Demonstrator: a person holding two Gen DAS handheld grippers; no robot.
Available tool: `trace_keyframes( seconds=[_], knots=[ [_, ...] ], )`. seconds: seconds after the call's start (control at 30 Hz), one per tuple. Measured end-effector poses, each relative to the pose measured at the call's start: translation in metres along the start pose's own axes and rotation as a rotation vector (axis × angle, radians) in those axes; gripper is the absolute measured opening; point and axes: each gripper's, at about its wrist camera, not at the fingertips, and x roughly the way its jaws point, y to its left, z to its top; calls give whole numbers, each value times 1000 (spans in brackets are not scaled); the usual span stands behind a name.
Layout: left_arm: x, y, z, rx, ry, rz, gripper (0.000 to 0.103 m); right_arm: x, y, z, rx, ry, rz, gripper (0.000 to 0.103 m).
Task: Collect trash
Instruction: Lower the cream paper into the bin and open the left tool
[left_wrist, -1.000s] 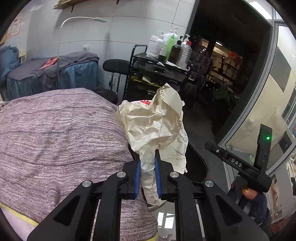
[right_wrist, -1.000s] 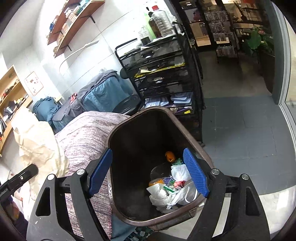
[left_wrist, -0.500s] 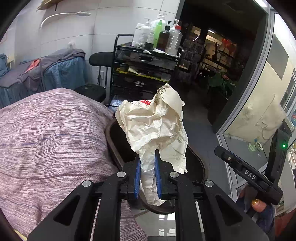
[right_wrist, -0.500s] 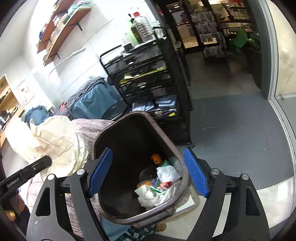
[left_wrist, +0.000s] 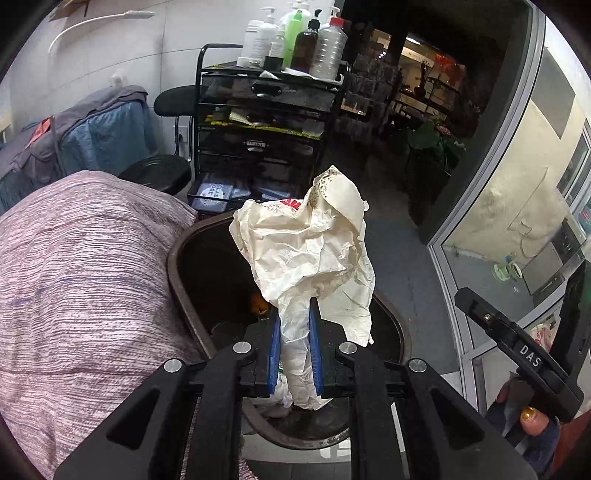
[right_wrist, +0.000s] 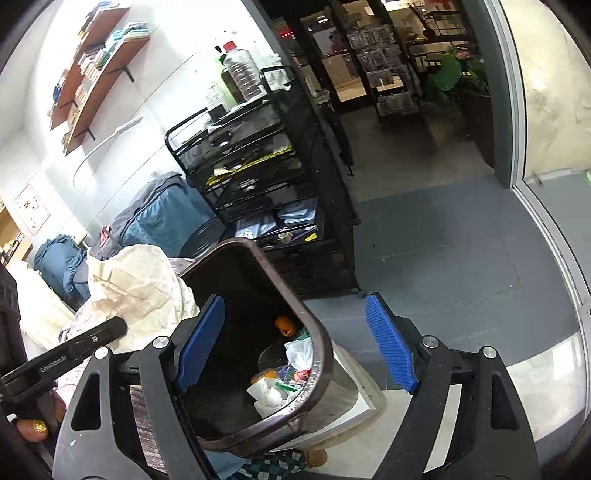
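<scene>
Paper (left_wrist: 310, 254) over bin (left_wrist: 177, 266) (cart (left_wrist: 266, 122) behind)

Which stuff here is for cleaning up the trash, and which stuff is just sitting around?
For the job:
- crumpled paper, pinched in the left claw
- trash bin, already with rubbish inside
- right claw, open, holding nothing

Just sitting around:
- black cart with bottles on top
- striped blanket
- stool
- wall shelves
</scene>
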Motion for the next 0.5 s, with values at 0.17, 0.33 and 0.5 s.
trace_keyframes(
  seconds=[0.17,0.33,0.5],
  knots=[
    [9,-3,3,9,12,1,24,1,-5,-1,8,6,-8,79],
    [8,-5,3,18,-31,22,73,2,-7,-2,14,6,-16,79],
    [2,-7,2,33,-56,12,86,4,-8,-3,15,11,-20,79]
  ],
)
